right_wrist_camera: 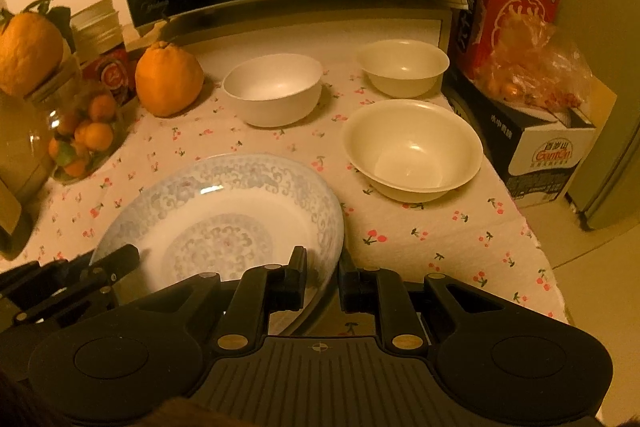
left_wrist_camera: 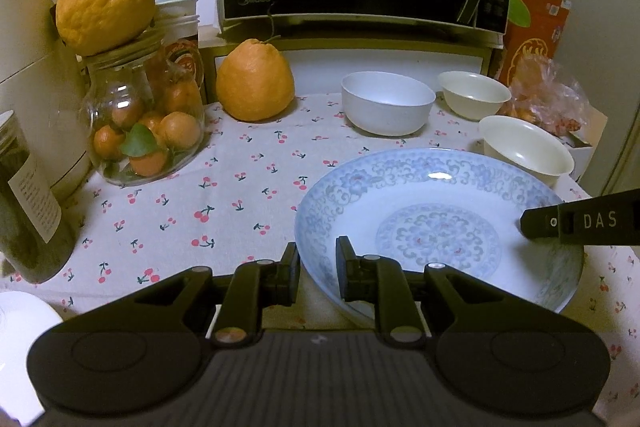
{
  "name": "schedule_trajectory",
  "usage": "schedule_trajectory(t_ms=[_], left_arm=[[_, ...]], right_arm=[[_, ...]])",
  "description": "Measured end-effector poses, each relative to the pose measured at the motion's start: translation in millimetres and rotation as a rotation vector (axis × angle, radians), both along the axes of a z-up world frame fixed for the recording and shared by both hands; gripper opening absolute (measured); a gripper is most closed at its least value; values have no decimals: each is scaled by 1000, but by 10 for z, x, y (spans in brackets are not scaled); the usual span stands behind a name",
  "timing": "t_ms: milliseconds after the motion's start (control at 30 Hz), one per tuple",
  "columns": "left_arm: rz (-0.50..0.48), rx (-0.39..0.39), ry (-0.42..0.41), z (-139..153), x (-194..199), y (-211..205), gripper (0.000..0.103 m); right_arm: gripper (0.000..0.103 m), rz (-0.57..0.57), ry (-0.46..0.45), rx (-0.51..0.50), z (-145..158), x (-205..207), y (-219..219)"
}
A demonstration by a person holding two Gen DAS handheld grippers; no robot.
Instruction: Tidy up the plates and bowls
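- Plate [left_wrist_camera: 440,223] blue-patterned, near-centre of the cherry-print tablecloth [left_wrist_camera: 224,195], gripped on both sides at once
- left gripper [left_wrist_camera: 318,277] narrow, pinched on the plate's near-left rim, one finger inside the dish, one outside
- right gripper [right_wrist_camera: 322,279] narrow too, clamped on the near-right rim, rim edge runs up between its fingers
- right gripper's finger also shows in the left wrist view, reaching in over the plate's right rim
- plate looks a bit tilted or lifted at the near edge, cannot tell for sure if it is off the cloth
- key relation: three bowls all lie far and to the right of the plate
- white bowl [right_wrist_camera: 274,89] far centre, small cream bowl [right_wrist_camera: 404,67] far right, large cream bowl [right_wrist_camera: 414,149] right, just beyond the plate's right rim
- large cream bowl is nearest the right gripper; white bowl about straight ahead of the left one
- round plate, no long axis; the two grips sit on opposite near sides so it carries level only if both hands go together
- likely next: shift plate to a clear spot, left half of the cloth is free up to the jar of small oranges [left_wrist_camera: 140,131]
- risk: far-right push would knock the large cream bowl
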State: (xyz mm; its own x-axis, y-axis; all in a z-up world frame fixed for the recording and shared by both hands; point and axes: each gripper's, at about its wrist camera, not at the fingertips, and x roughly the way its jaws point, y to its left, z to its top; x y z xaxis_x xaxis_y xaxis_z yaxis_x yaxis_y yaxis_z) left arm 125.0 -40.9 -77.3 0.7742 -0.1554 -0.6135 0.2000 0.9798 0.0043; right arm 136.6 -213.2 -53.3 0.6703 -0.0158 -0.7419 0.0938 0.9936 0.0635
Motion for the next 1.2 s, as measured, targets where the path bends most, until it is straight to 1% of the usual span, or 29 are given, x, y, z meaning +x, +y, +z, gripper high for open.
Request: schedule_trajectory(t_ms=[333,467,533,667,900,1200], left_arm=[[-22,21,6,2,4,-5,17],[-40,37,11,2,12,-4,16],[-55,53,7,-3,3,-10,16],[-66,52,13,2,11,4,16],[-78,54,25,14,26,15,16],[-84,66,27,16,30,3,17]], right_arm=[[17,101,19,-39,15,31,-28],[17,144,23,-79,3,55,-10],[17,157,26,-91,-13,61,-5],[18,171,31,-104,-12,61,-1],[21,216,52,-188,-45,61,91],[25,254,52,-307,-69,42,229]])
